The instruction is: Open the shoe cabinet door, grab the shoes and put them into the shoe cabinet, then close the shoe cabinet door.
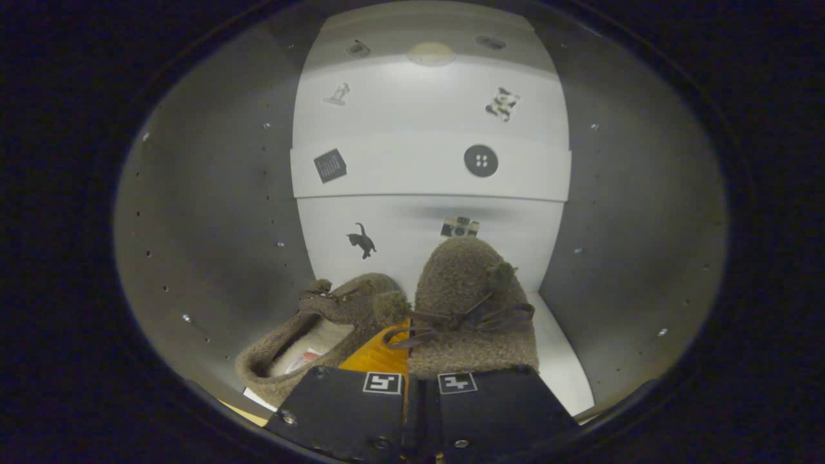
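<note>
We are inside the shoe cabinet [213,212], looking at its pale back wall with small stickers and a shelf [430,173] above. The fingers [420,386] sit close together, clamped on the heel edge of the right slipper [474,303], a fuzzy brown one with a dark bow, its toe pointing at the back wall. The left slipper [316,328] already lies on the cabinet floor [567,367] just beside it, near the left wall, tipped slightly with its lining showing.

We judge the step in hand to be setting this second slipper down. To do it well, we should lower it until the sole lies flat on the floor, parallel to its mate, without nudging that one. We should part the fingers only once it rests, then draw straight back so the bow does not snag. It should sit deep enough towards the back edge that the door can swing shut.
</note>
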A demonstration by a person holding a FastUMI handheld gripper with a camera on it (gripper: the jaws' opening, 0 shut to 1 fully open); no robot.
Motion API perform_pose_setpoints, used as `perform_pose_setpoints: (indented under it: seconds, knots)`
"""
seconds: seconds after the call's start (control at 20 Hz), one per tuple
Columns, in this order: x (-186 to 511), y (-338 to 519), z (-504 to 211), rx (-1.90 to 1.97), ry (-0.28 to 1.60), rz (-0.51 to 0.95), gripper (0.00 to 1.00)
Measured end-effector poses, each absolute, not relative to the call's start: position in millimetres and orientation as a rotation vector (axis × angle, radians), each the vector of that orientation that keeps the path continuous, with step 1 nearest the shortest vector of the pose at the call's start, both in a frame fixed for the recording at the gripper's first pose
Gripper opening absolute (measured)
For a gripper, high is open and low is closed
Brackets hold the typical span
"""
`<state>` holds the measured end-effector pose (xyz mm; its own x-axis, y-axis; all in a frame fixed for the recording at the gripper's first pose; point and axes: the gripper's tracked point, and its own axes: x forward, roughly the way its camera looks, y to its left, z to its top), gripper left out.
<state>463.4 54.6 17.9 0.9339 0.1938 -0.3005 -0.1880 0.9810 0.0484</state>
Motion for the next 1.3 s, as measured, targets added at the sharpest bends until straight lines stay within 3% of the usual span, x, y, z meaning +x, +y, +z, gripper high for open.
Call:
perform_pose_setpoints:
  seconds: [0.45, 0.65, 0.9, 1.15, 1.3]
  knots:
    - [483.1, 45.7, -12.9, 0.075, 0.521, 0.164, 0.1]
    - [464.7, 47.3, 3.2, 0.076, 0.47, 0.182, 0.38]
    - [382.9, 34.5, 28.8, 0.028, 0.298, 0.158, 0.78]
    - [256.6, 39.1, 52.9, 0.006, 0.131, 0.214, 0.82]
    - [177.0, 38.3, 56.0, 0.017, 0.088, 0.254, 1.0]
